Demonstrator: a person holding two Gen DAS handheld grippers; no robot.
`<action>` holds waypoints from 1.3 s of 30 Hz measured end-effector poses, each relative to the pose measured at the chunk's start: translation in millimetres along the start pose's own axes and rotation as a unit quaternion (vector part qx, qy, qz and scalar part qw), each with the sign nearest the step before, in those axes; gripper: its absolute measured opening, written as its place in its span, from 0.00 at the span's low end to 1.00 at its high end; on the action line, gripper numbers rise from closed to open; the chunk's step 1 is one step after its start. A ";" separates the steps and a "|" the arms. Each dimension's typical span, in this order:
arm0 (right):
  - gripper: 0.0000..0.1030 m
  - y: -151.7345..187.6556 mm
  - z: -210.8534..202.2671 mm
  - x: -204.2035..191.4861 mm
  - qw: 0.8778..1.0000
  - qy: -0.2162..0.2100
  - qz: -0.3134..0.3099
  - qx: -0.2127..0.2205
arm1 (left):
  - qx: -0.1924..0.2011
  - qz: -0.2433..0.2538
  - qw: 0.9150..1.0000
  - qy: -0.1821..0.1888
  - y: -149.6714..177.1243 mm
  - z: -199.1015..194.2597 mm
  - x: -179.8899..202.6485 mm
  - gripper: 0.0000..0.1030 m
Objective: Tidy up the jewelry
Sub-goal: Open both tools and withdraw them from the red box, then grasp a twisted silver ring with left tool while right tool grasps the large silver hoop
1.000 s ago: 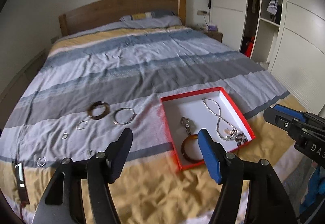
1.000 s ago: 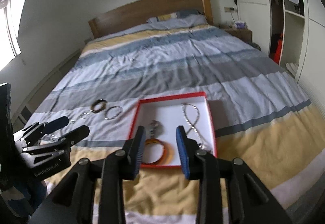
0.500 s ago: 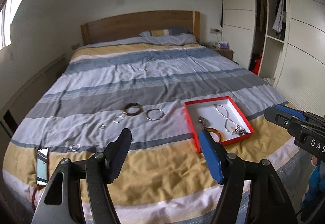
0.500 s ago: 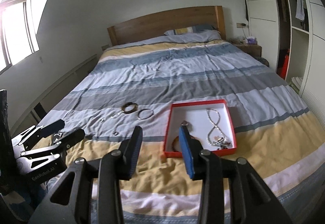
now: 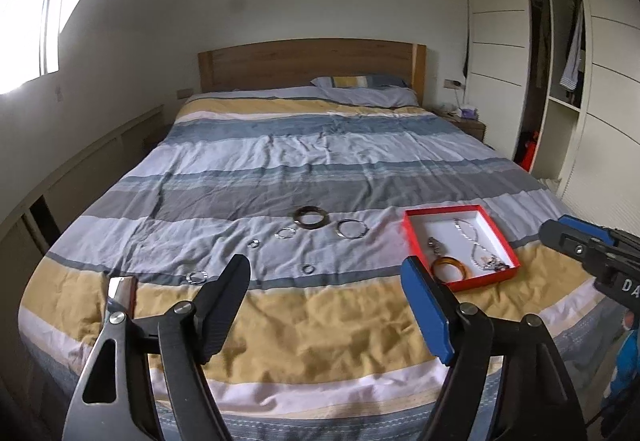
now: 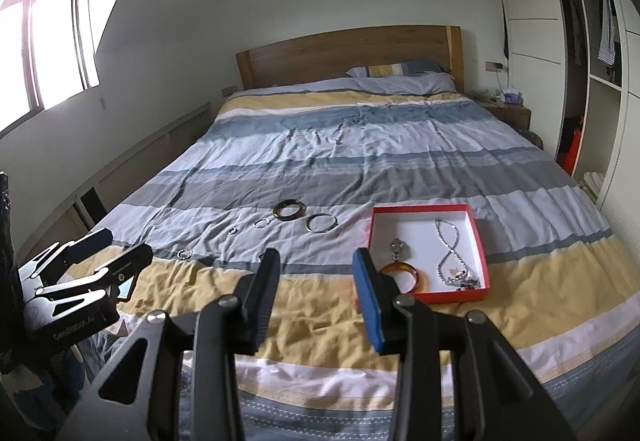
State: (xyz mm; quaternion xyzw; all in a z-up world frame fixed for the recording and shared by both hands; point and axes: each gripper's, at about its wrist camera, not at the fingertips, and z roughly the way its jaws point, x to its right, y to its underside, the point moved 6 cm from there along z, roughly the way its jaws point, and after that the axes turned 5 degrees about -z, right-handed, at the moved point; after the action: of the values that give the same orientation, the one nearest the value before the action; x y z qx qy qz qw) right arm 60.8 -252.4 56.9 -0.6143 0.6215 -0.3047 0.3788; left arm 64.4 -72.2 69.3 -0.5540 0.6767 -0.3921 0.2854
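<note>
step: judged as picking the next loose piece off the bed point(image 5: 320, 169) and carrying it to the box point(image 5: 416, 237).
left gripper point(image 5: 326, 281): low centre of its frame, jaws opening, nothing between them.
right gripper point(image 6: 316, 273): low centre of its frame, jaws apart, empty.
box: right of centre; amber bangle point(image 5: 450, 268) and necklace point(image 5: 474, 241) lie inside.
loose pieces: dark bangle point(image 5: 310, 218), silver bangle point(image 5: 352, 229) and small rings, centre of frame, left of the box.
advice: come down over one bangle's rim, close gently, lift clear of the cloth.
</note>
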 end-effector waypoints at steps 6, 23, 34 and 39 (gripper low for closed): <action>0.40 -3.8 12.2 -17.7 1.000 -0.004 -0.003 0.001 | 0.001 -0.012 1.000 -0.015 1.7 6.7 -30.2 0.75; 0.40 -0.2 91.4 -60.1 0.998 -0.031 -0.028 -0.043 | -0.040 -0.079 0.993 -0.072 41.6 57.8 -147.1 0.75; 0.40 13.4 191.1 -54.4 0.994 -0.044 -0.017 -0.096 | -0.098 -0.079 0.989 -0.076 51.7 147.0 -192.7 0.71; 0.40 14.1 236.9 -41.9 0.991 -0.051 -0.019 -0.119 | -0.115 -0.057 0.991 -0.043 37.6 200.1 -173.5 0.68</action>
State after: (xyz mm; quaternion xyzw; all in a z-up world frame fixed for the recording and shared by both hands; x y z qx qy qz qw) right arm 251.8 -189.3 -75.8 -0.6811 0.6215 -0.2039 0.3290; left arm 247.5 56.7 -76.9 -0.6371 0.6717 -0.3031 0.2259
